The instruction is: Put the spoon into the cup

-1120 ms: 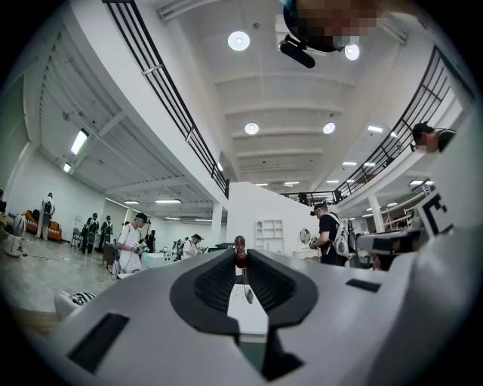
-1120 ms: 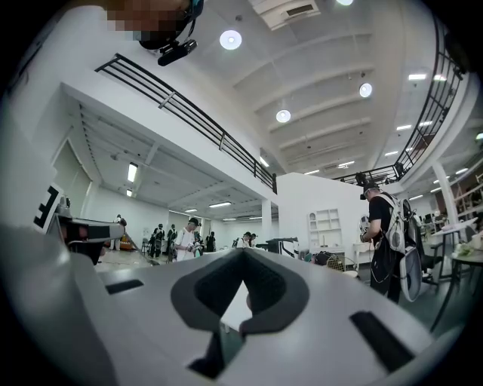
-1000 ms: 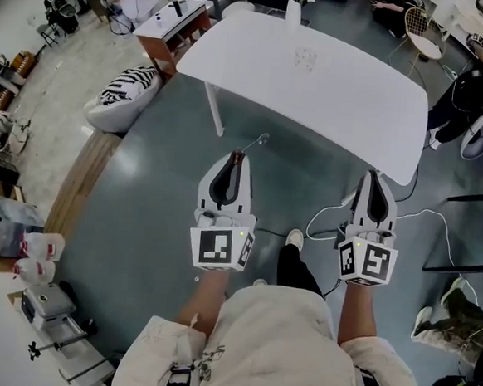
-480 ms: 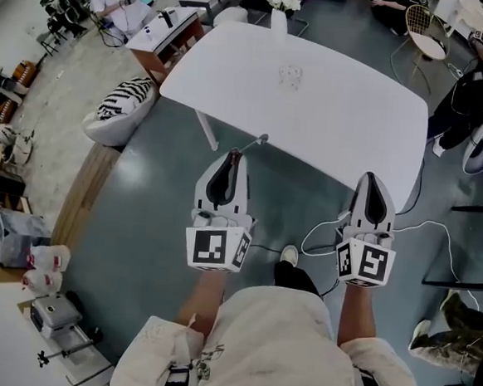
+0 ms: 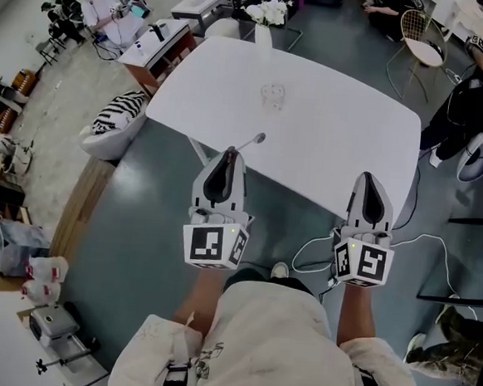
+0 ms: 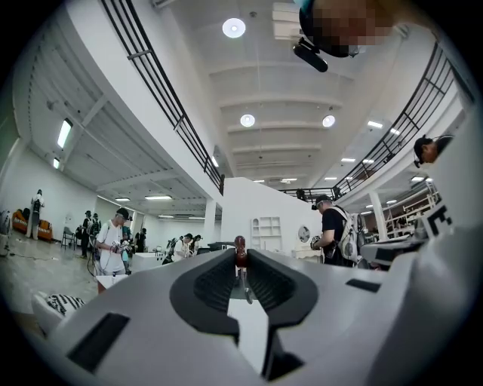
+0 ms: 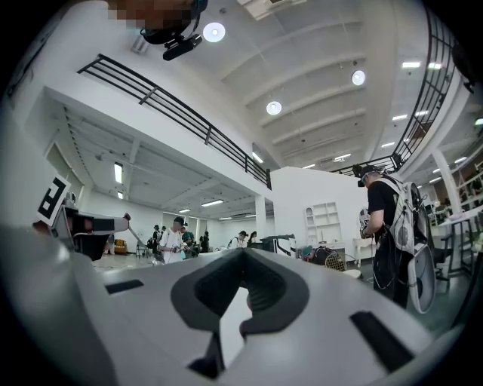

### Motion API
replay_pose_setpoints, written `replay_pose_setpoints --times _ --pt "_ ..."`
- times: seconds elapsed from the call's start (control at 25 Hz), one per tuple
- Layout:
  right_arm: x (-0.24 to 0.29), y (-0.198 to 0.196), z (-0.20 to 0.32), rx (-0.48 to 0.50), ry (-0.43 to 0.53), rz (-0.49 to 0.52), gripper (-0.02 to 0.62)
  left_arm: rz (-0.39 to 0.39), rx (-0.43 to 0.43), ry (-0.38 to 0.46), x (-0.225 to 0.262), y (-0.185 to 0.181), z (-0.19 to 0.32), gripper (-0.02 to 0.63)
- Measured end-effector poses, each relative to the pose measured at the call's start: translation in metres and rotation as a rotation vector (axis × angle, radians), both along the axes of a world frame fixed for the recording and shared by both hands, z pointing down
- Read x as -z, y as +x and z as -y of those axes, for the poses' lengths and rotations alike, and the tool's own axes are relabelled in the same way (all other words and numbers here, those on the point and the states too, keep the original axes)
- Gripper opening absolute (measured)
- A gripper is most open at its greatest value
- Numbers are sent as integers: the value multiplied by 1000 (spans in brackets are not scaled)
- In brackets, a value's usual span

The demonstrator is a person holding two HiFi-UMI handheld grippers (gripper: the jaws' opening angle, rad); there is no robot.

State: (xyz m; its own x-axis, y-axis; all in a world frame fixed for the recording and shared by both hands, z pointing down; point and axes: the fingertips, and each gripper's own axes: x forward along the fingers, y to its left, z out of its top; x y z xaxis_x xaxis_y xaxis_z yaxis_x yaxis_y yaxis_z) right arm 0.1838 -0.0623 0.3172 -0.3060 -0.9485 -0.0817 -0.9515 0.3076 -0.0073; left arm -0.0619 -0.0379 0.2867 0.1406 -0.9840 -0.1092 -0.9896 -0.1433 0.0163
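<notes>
My left gripper (image 5: 228, 152) is shut on the spoon (image 5: 247, 143), whose bowl sticks out forward and to the right over the near edge of the white table (image 5: 337, 145). In the left gripper view the spoon (image 6: 242, 275) stands between the jaw tips, its dark red end on top. A clear glass cup (image 5: 272, 95) stands upright near the middle of the table, well beyond the spoon. My right gripper (image 5: 369, 178) hovers at the table's near right edge, shut with nothing in it; its tips (image 7: 243, 252) meet in the right gripper view.
A white chair (image 5: 262, 34) and flowers (image 5: 268, 11) stand behind the table. A striped cushion (image 5: 115, 111) lies on the floor at the left, cables (image 5: 316, 245) trail by the person's feet, and a wire chair (image 5: 422, 31) and people are at the right.
Both grippers have come forward to the table, which now lies closer and lower in the head view. The spoon's bowl has passed over the table's near edge. The jaws have not changed.
</notes>
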Motion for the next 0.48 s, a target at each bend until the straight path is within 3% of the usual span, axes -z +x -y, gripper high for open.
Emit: replay_pose_setpoints --times 0.48 --pt "-6 1 58 -1 6 7 -12 9 -17 9 -2 6 60 43"
